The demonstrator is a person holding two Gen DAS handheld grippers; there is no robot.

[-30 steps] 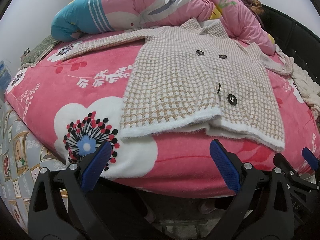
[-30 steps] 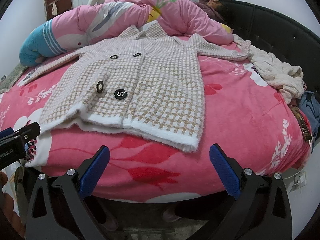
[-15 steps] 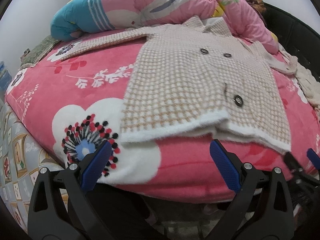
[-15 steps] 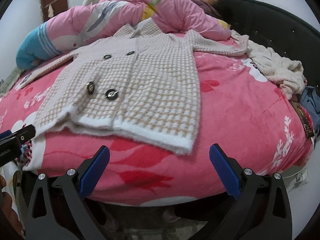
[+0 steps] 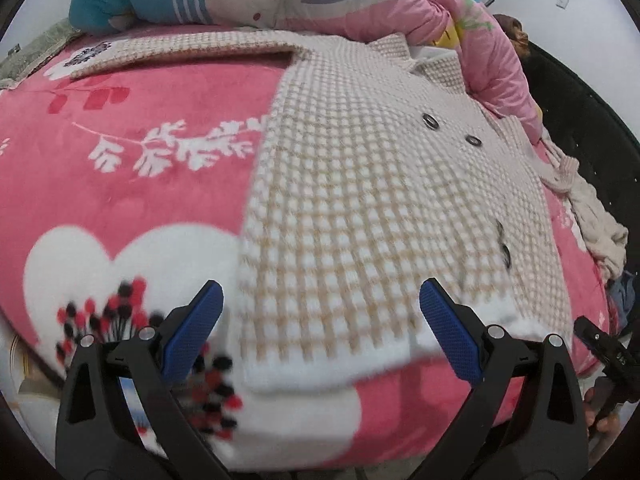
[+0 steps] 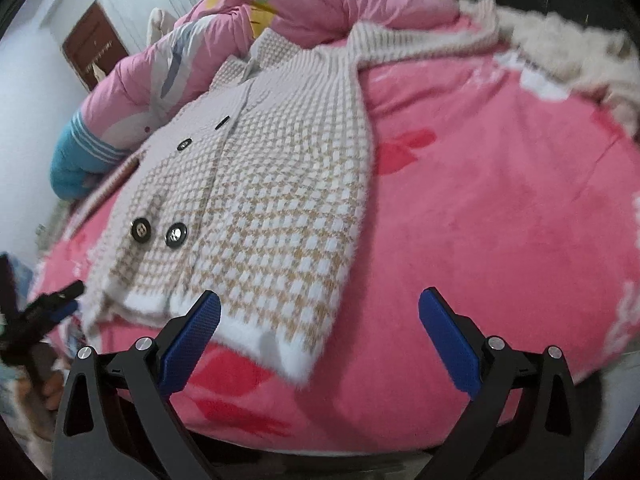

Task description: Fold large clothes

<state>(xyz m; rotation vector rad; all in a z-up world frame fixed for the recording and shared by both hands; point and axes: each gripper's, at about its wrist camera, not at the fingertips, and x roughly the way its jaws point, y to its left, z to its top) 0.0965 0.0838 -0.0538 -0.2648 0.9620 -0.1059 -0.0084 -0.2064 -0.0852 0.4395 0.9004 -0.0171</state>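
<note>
The checked coat (image 5: pixel 360 208) lies flat on the pink bed (image 5: pixel 132 184), its long way pointing away, and its white bottom edge sits right in front of the wide-open, empty left gripper (image 5: pixel 320 336) and right gripper (image 6: pixel 320 332).

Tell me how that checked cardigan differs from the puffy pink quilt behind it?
The checked cardigan is beige and white, lies spread flat on the pink blanket, and has dark buttons. The puffy pink quilt is padded, bunched into a heap along the far side, and printed in several colours. Both rest on the same bed.
</note>
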